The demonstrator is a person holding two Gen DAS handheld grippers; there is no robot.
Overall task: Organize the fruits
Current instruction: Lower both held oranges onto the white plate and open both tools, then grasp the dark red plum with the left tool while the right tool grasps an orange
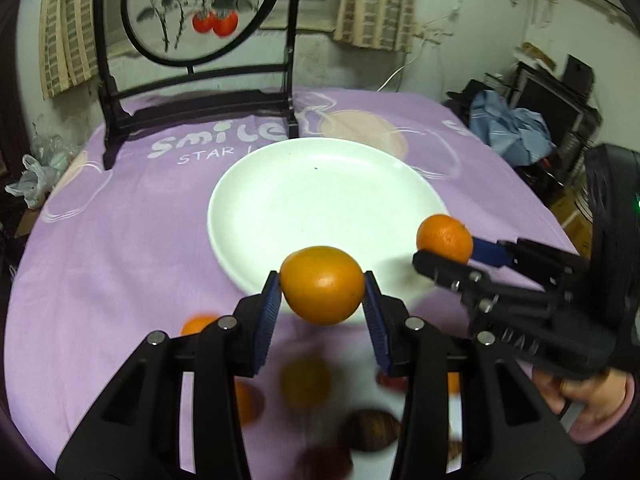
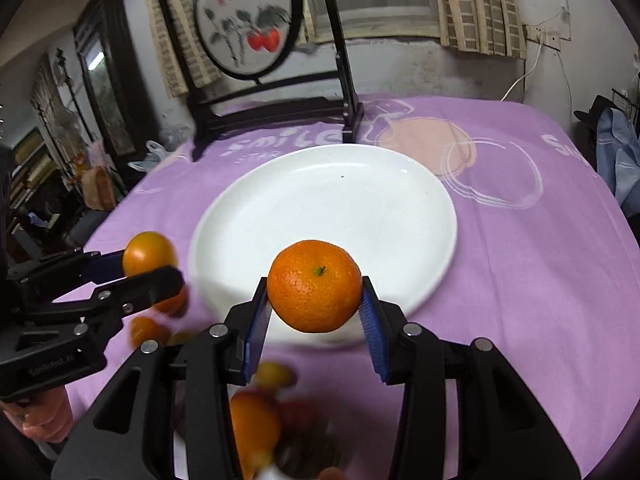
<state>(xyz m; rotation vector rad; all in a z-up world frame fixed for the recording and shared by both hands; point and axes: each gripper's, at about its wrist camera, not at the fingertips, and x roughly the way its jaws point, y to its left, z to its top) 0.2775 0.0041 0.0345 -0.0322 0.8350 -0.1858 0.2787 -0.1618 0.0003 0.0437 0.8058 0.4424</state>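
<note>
Fingers of left gripper (image 1: 322, 304) clamp an orange (image 1: 322, 284); right gripper (image 2: 316, 312) clamps a tangerine (image 2: 314, 292). Plate (image 2: 400, 208) lies just ahead, below both.

Left gripper (image 1: 322, 304) clamps a smooth orange fruit (image 1: 322, 284) over the near rim of an empty white plate (image 1: 320, 208). At right, the right gripper (image 1: 446, 254) grips a mandarin (image 1: 444, 238). Purple tablecloth (image 1: 120, 248) beneath.
</note>
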